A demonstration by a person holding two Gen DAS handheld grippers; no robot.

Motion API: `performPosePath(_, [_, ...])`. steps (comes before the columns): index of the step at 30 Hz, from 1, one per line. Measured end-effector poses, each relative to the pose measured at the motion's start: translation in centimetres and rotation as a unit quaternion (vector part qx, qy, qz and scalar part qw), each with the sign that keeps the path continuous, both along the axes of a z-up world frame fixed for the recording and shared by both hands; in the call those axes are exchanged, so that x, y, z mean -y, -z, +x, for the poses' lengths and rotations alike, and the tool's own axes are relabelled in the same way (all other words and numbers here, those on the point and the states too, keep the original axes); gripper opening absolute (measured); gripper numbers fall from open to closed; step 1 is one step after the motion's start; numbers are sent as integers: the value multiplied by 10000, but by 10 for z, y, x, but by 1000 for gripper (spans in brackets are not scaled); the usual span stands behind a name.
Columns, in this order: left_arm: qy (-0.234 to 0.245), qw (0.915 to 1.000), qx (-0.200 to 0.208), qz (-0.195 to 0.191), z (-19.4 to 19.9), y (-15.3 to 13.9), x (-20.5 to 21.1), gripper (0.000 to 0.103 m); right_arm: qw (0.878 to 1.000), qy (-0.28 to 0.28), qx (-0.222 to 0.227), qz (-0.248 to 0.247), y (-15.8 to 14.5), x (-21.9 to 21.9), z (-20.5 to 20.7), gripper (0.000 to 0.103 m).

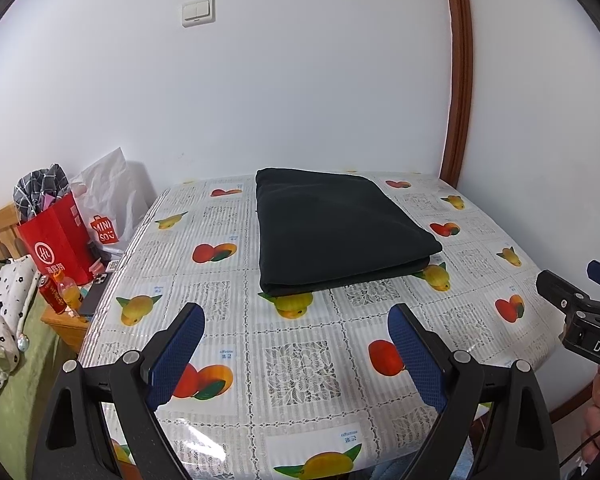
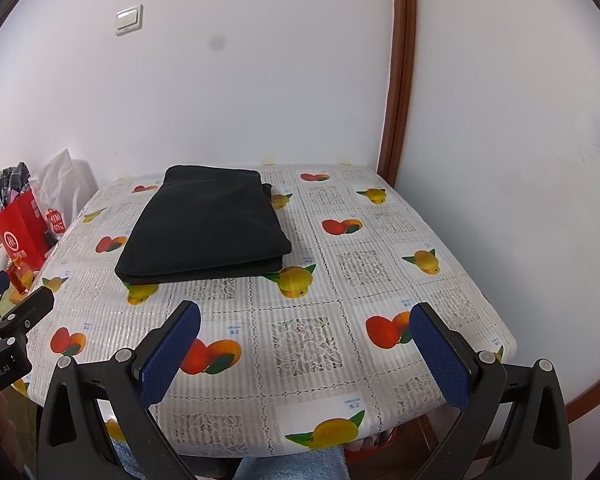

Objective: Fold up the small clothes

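A black garment (image 1: 340, 232) lies folded into a flat rectangle on the far half of the table (image 1: 300, 360); it also shows in the right wrist view (image 2: 208, 228). My left gripper (image 1: 296, 320) is open and empty, held above the near part of the table, short of the garment. My right gripper (image 2: 304, 320) is open and empty, also above the near part of the table. The right gripper shows at the right edge of the left wrist view (image 1: 580, 300). The left gripper shows at the left edge of the right wrist view (image 2: 8, 312).
The table carries a fruit-print plastic cloth (image 2: 340, 280) and stands against a white wall. A brown door frame (image 1: 458, 80) rises at the back right. Left of the table are a red bag (image 1: 56, 248), a white bag (image 1: 108, 200), drink bottles (image 1: 60, 288) and bedding (image 1: 4, 320).
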State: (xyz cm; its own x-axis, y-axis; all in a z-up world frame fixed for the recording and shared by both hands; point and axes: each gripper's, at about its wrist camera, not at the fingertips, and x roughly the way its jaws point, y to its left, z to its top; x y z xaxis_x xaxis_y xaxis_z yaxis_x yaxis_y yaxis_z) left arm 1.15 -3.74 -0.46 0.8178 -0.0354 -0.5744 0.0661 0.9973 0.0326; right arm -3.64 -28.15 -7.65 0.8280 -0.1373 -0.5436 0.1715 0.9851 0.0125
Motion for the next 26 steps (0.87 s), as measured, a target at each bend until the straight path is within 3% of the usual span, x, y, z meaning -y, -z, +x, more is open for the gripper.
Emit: performPosePath(26, [0, 9999, -13, -104, 1, -2, -1, 93, 9999, -136, 58, 87, 0, 3, 3, 103])
